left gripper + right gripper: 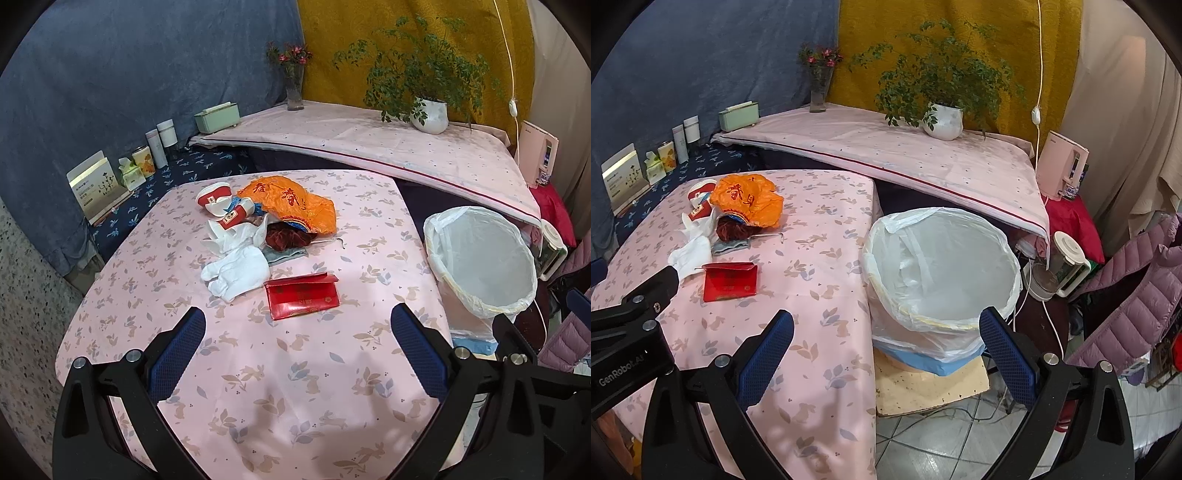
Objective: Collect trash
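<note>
A heap of trash lies on the pink rabbit-print table (258, 369): a red envelope (302, 295) nearest me, crumpled white tissue (236, 273), an orange printed bag (291, 203), red-and-white paper cups (221, 203) and a dark red clump (288, 238). My left gripper (297, 354) hovers open over the table, just short of the envelope. A white-lined bin (942, 273) stands off the table's right edge. My right gripper (886, 354) is open and empty, with the bin's near rim between its fingers. The envelope (729, 282) and the orange bag (750, 203) lie to its left.
A higher pink-covered shelf (369, 144) behind holds a potted plant (428, 110), a flower vase (295, 88) and a green box (218, 116). Cans and boxes (144, 162) line the back left. A kettle (1060, 266) and a purple jacket (1137, 295) crowd the right.
</note>
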The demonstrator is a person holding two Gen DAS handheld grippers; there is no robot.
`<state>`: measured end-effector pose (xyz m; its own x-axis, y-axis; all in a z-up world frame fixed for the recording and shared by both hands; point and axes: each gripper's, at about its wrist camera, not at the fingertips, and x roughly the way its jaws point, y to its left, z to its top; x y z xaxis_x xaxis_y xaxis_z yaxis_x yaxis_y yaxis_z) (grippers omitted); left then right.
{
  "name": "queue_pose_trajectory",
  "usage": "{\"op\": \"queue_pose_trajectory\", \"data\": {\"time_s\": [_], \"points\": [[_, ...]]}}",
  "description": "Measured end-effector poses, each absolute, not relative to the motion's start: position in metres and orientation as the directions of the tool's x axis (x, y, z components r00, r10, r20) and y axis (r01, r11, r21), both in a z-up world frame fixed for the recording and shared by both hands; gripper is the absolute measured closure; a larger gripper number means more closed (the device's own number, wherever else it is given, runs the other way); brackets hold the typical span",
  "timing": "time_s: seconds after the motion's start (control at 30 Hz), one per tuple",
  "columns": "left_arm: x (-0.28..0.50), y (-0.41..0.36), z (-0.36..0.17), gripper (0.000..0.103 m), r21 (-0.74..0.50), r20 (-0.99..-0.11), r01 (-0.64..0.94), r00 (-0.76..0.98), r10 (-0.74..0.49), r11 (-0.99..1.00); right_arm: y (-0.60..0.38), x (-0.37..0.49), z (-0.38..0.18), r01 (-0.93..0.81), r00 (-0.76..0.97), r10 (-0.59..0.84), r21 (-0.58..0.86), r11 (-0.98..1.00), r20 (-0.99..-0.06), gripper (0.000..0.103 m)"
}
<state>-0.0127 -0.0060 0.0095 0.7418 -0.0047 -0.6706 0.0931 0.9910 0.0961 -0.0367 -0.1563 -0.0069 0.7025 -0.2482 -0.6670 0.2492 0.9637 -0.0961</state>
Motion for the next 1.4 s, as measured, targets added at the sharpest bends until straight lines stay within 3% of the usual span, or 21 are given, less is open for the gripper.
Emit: {"op": "queue_pose_trajectory", "data": {"time_s": [0.3,0.57,1.07,1.4], "points": [[-0.003,0.0,0.003,0.007,0.057,-0.685,0.117,0.727,-0.047,0.992,-0.16,-0.033,-0.012,0.271,0.692,-0.269,-0.103,0.957,-0.67,0.007],[0.025,0.037,-0.017,0.007,-0.077,-0.703,0.111,0.699,-0.133,0.991,-0.16,-0.019,-0.018,0.298,0.681,-0.289,-0.105,0.949,-0.673,0.007],[0.084,0.129,-0.056,0.007,-0.091,-0.725,-0.04,0.688,-0.039,0.995,-0.11,0.038,-0.036,0.229,0.71,-0.208,-0.059,0.972,-0.673,0.007],[0.127,0.141,-0.082,0.007,-0.115,-0.769,-0.021,0.634,-0.076,0.993,-0.079,0.078,-0.058,0.19,0.689,-0.143,-0.013,0.982,-0.711,0.008]]}}
